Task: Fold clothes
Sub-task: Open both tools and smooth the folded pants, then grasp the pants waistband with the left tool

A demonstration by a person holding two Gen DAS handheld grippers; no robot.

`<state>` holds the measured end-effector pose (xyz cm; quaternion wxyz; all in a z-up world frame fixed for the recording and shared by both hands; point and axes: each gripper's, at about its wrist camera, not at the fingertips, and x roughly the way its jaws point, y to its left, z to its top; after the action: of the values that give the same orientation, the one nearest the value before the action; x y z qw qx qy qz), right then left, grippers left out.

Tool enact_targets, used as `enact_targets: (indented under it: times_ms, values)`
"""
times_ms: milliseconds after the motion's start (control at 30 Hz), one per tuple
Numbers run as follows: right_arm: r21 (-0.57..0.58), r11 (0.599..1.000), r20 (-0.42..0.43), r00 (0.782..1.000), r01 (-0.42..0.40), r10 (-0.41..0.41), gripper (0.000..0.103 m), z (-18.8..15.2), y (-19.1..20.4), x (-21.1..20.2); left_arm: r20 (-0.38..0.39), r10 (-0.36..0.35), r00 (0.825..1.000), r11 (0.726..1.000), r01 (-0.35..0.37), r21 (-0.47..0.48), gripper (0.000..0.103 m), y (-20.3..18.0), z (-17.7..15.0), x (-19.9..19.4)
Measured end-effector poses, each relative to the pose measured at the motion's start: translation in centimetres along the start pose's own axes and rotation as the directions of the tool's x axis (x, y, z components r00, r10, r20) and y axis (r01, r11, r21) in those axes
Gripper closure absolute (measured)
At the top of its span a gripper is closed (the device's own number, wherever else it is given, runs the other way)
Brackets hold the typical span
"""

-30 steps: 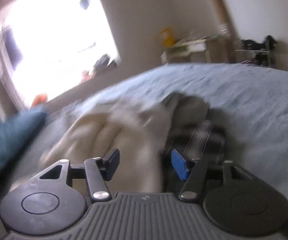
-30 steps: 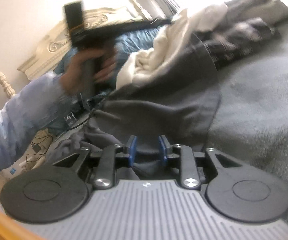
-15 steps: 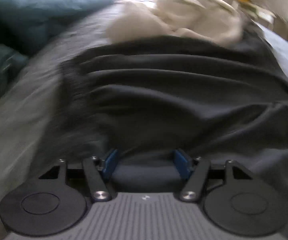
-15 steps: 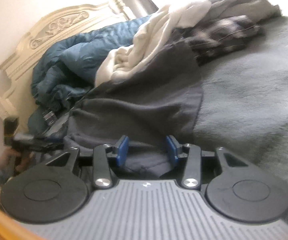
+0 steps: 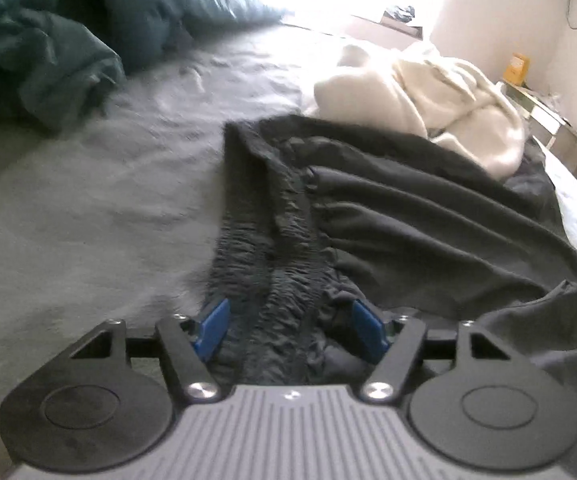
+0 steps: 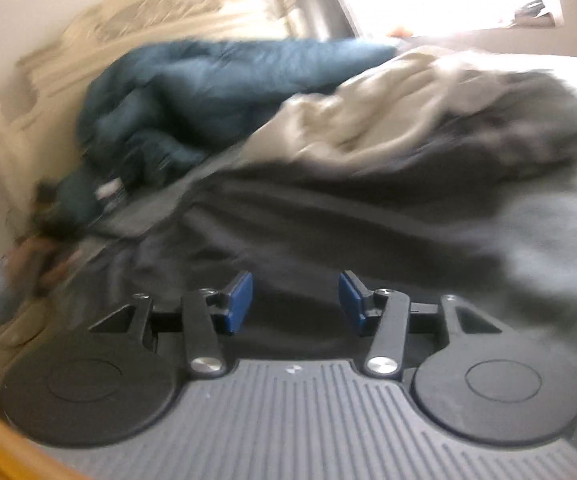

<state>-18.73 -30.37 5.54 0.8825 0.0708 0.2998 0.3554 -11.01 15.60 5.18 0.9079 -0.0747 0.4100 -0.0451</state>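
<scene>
A dark grey garment [image 5: 408,208] lies spread on the bed, its gathered waistband [image 5: 272,248] running straight toward my left gripper [image 5: 290,328]. The waistband's end sits between the blue pads [image 5: 212,328]; the jaws are closing but still stand apart. In the blurred right wrist view the same dark garment [image 6: 328,216] lies under and ahead of my right gripper [image 6: 296,306]. Its jaws are opening, with nothing pinched between them. A cream garment [image 5: 428,100] is heaped on the dark garment's far edge.
A teal duvet [image 5: 48,40] is bunched at the head of the bed, under a cream carved headboard [image 6: 148,12]. Grey bed sheet [image 5: 88,208] spreads left of the garment. A cluttered desk [image 5: 548,120] stands beyond the bed. A blurred hand [image 6: 28,252] shows at the left edge.
My left gripper swung from the clothes pile down to the dark garment's waistband. My right gripper let go of the dark fabric, opened wider and lifted.
</scene>
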Motion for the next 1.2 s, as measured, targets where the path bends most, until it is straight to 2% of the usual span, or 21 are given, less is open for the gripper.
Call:
enact_targets:
  times_ms: [33, 100, 167, 233, 333, 367, 433, 500, 600, 633, 667, 733, 833, 900, 1000, 1067, 1133, 1167, 1200]
  values:
    - [-0.01, 1.0, -0.033, 0.999, -0.013, 0.013, 0.055, -0.7, 1.1, 0.7, -0.005, 0.009, 1.0, 1.0, -0.009, 0.024, 0.089, -0.3, 0.1, 0.4]
    - [-0.038, 0.999, -0.127, 0.991, 0.024, -0.029, 0.055, -2.3, 2.7, 2.1, 0.003, 0.04, 0.999, 0.999, -0.04, 0.015, 0.092, -0.3, 0.2, 0.7]
    - [-0.072, 0.994, -0.203, 0.974, 0.082, -0.096, 0.056, -4.3, 3.8, 3.1, 0.029, 0.083, 0.996, 0.997, -0.083, -0.003, 0.093, 0.1, 0.4, 0.4]
    - [-0.064, 0.992, -0.187, 0.975, 0.112, -0.122, 0.056, -5.9, 3.8, 2.4, 0.055, 0.133, 0.99, 0.991, -0.133, -0.002, 0.093, 0.8, 0.4, -0.4]
    - [0.006, 0.988, -0.173, 0.973, 0.155, -0.151, 0.056, -6.8, 3.3, 0.4, 0.021, 0.11, 0.994, 0.993, -0.109, -0.049, 0.091, 2.4, -0.2, -0.3]
    - [0.015, 0.986, -0.176, 0.971, 0.167, -0.162, 0.056, -7.1, 3.2, -0.1, 0.023, 0.103, 0.994, 0.993, -0.101, -0.064, 0.089, 2.8, -0.4, 0.0]
    - [0.032, 0.982, -0.177, 0.968, 0.185, -0.176, 0.056, -7.5, 3.1, -1.0, 0.069, 0.105, 0.992, 0.993, -0.101, -0.066, 0.075, 3.0, -0.9, -0.8]
    - [0.036, 0.978, -0.175, 0.965, 0.204, -0.195, 0.056, -7.5, 3.3, -1.9, 0.121, 0.125, 0.985, 0.991, -0.117, -0.073, 0.052, 3.3, -1.4, -2.2]
    - [0.019, 0.97, -0.156, 0.958, 0.244, -0.238, 0.056, -7.1, 4.4, -2.7, 0.216, 0.236, 0.948, 0.97, -0.216, -0.111, 0.049, 3.9, -2.6, -6.2]
    - [0.014, 0.968, -0.145, 0.959, 0.25, -0.245, 0.056, -6.8, 5.0, -3.0, 0.223, 0.242, 0.944, 0.968, -0.221, -0.117, 0.049, 4.0, -3.2, -7.6]
    - [0.002, 0.974, -0.128, 0.966, 0.226, -0.224, 0.056, -6.5, 5.7, -3.1, 0.217, 0.227, 0.949, 0.97, -0.201, -0.134, 0.049, 4.2, -4.0, -9.1]
    - [-0.026, 0.984, -0.095, 0.979, 0.178, -0.18, 0.055, -5.7, 7.3, -3.2, 0.197, 0.142, 0.97, 0.976, -0.103, -0.192, 0.049, 4.4, -6.1, -11.5]
    - [-0.126, 0.99, -0.084, 0.993, 0.066, -0.077, 0.053, -3.4, 10.2, -1.0, 0.142, -0.014, 0.99, 0.953, 0.056, -0.296, 0.048, 4.6, -9.7, -13.4]
    - [-0.189, 0.982, -0.1, 0.995, -0.001, -0.018, 0.052, -1.1, 11.3, 1.7, 0.109, -0.125, 0.986, 0.914, 0.157, -0.373, 0.049, 5.0, -11.4, -12.9]
    - [-0.245, 0.967, -0.116, 0.992, -0.068, 0.04, 0.051, 3.0, 12.1, 7.5, 0.118, -0.249, 0.961, 0.852, 0.275, -0.445, 0.048, 5.2, -12.8, -11.0]
    - [-0.271, 0.959, -0.136, 0.99, -0.082, 0.047, 0.051, 5.8, 12.2, 12.7, 0.118, -0.265, 0.957, 0.829, 0.289, -0.479, 0.049, 5.1, -13.1, -9.3]
    - [-0.311, 0.949, -0.132, 0.991, -0.057, 0.016, 0.051, 7.8, 12.1, 17.3, 0.161, -0.26, 0.952, 0.782, 0.306, -0.543, 0.052, 5.4, -13.5, -7.9]
    - [-0.345, 0.939, -0.119, 0.992, -0.012, -0.031, 0.051, 8.5, 11.9, 19.8, 0.171, -0.257, 0.951, 0.763, 0.308, -0.569, 0.084, 5.5, -13.7, -7.4]
    - [-0.375, 0.927, -0.109, 0.991, 0.03, -0.077, 0.051, 9.3, 11.7, 22.2, 0.166, -0.255, 0.953, 0.749, 0.303, -0.589, 0.096, 5.8, -13.8, -7.0]
